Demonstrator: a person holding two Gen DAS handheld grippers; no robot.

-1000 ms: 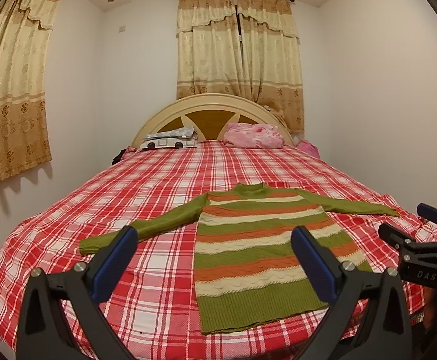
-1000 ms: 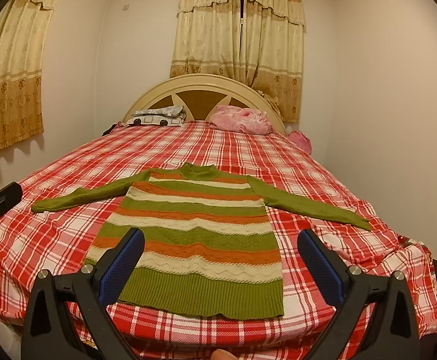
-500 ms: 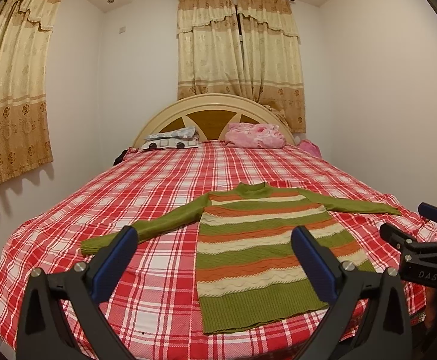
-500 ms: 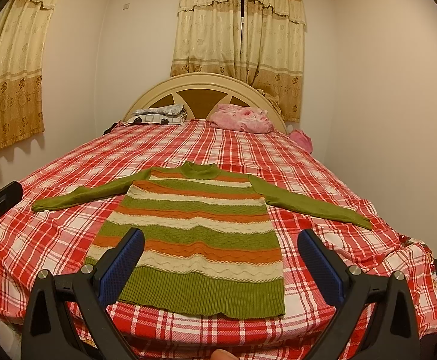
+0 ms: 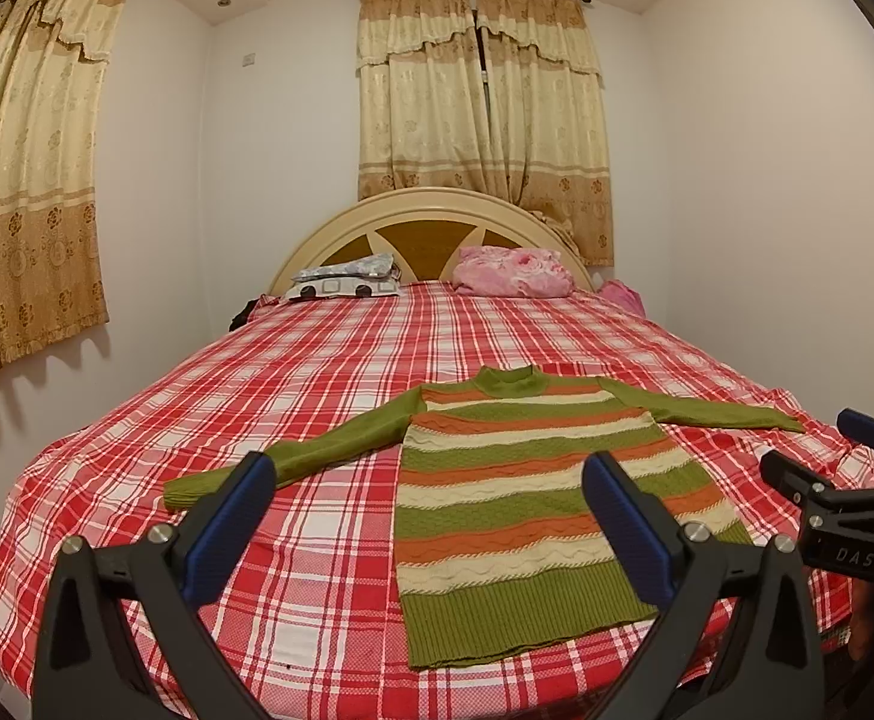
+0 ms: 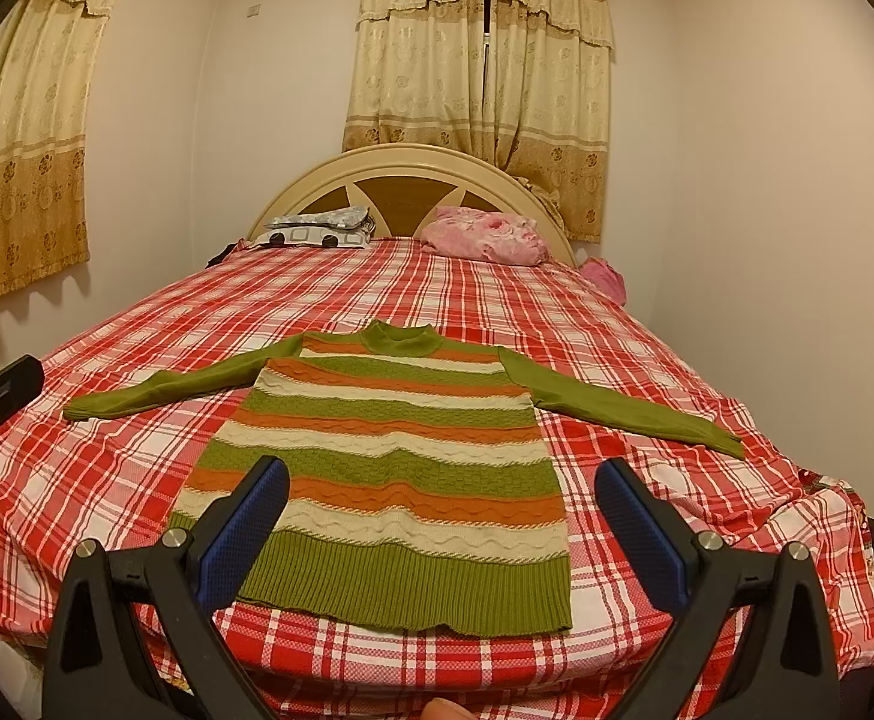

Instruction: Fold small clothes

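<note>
While both grippers hang above the near edge of a bed (image 5: 341, 360), a small striped sweater (image 5: 514, 480) lies flat and unfolded on the red and white checked bedspread (image 6: 496, 294), its neck toward the headboard (image 6: 407, 174) at twelve o'clock and its ribbed green hem toward the camera at six o'clock. The sweater has bands of green, orange and cream, with plain green sleeves spread outward: in the right wrist view one sleeve (image 6: 173, 387) reaches toward nine o'clock and the other sleeve (image 6: 634, 414) toward three o'clock. The left gripper (image 5: 431, 510) is seen from its own camera with its two blue-padded fingers set wide apart, holding nothing, above the sweater's left half and the bedspread beside it. The right gripper (image 6: 442, 516) likewise has its fingers spread wide and empty, framing the lower part of the sweater without touching it. In the left wrist view the right gripper also shows at the three o'clock edge, beside the bed's corner. At the head of the bed, a pink pillow (image 5: 511, 270) sits at about one o'clock and a patterned pillow (image 5: 347, 279) at about eleven o'clock. Cream and gold curtains (image 5: 478, 114) hang behind the headboard, and another curtain (image 5: 29, 192) hangs on the wall at nine o'clock.
</note>
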